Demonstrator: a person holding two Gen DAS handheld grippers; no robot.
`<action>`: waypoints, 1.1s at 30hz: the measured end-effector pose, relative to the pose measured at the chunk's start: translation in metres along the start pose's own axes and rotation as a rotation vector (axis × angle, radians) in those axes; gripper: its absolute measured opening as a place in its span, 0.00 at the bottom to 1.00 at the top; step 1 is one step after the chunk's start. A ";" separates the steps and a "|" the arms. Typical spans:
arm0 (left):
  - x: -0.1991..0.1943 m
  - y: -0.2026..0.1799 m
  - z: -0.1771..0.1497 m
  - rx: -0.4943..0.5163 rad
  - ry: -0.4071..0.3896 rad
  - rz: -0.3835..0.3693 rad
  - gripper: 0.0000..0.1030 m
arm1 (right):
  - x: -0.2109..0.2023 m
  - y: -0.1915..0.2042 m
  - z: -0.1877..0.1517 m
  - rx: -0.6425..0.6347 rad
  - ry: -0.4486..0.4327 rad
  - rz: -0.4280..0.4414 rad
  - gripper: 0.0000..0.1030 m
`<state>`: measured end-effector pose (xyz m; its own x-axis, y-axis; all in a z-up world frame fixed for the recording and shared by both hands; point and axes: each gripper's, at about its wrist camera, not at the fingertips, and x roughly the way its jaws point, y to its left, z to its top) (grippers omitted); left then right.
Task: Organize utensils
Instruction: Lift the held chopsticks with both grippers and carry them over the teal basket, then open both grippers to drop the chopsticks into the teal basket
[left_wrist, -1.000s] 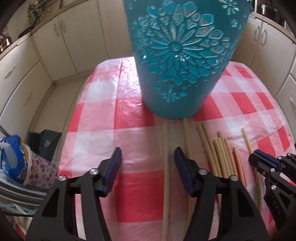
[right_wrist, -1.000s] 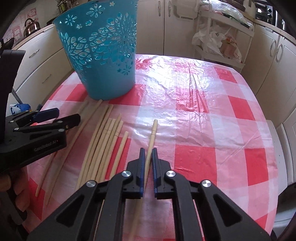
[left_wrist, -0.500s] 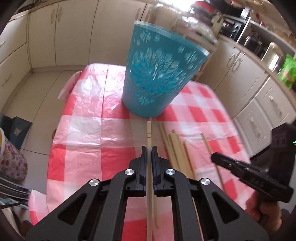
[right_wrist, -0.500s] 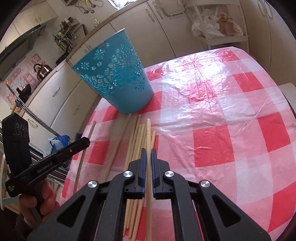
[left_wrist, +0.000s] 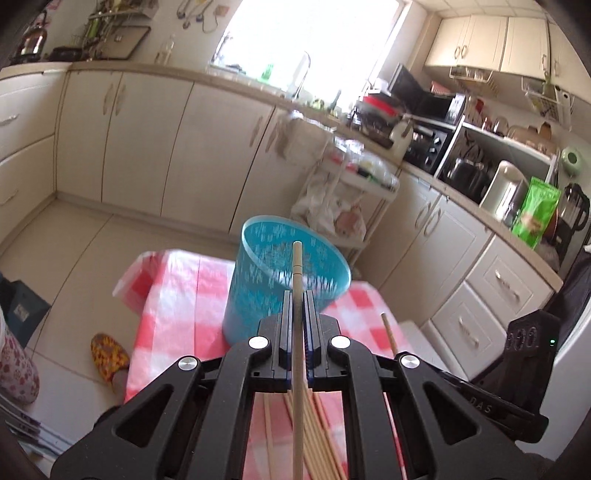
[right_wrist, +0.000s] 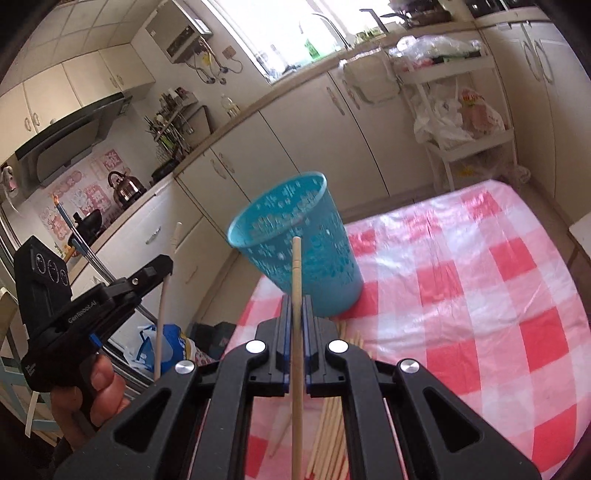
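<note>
left gripper (left_wrist: 296, 306) jaws pinching one chopstick (left_wrist: 297, 369), tip before blue basket (left_wrist: 258, 291) at frame centre. right gripper (right_wrist: 296, 310) jaws pinching another chopstick (right_wrist: 296, 350), tip below basket rim. neither stick dropped in yet. loose chopsticks (left_wrist: 317, 435) remain on checked tablecloth (right_wrist: 480, 295), lower centre, so most work left. basket blurred, contents unreadable; stick bundle cut off behind gripper bodies.

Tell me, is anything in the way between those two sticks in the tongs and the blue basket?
Nothing visible. The left tongs hold one chopstick and the right tongs hold another chopstick, both lifted above the checkered tablecloth. Only open air shows between them and the blue basket, whose open top looks unblocked.
</note>
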<state>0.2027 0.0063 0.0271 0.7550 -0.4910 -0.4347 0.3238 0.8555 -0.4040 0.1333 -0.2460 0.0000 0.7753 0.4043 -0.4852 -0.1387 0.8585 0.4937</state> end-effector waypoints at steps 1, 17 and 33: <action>0.001 -0.002 0.009 0.001 -0.022 -0.002 0.05 | 0.000 0.007 0.011 -0.012 -0.035 0.006 0.06; 0.064 0.003 0.107 -0.106 -0.365 0.068 0.05 | 0.093 0.047 0.143 -0.048 -0.370 -0.049 0.06; 0.127 0.028 0.063 -0.111 -0.260 0.153 0.05 | 0.145 0.021 0.106 -0.108 -0.180 -0.153 0.14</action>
<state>0.3431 -0.0212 0.0110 0.9153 -0.2869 -0.2826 0.1413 0.8860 -0.4416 0.3081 -0.2024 0.0164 0.8883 0.2123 -0.4072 -0.0685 0.9380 0.3397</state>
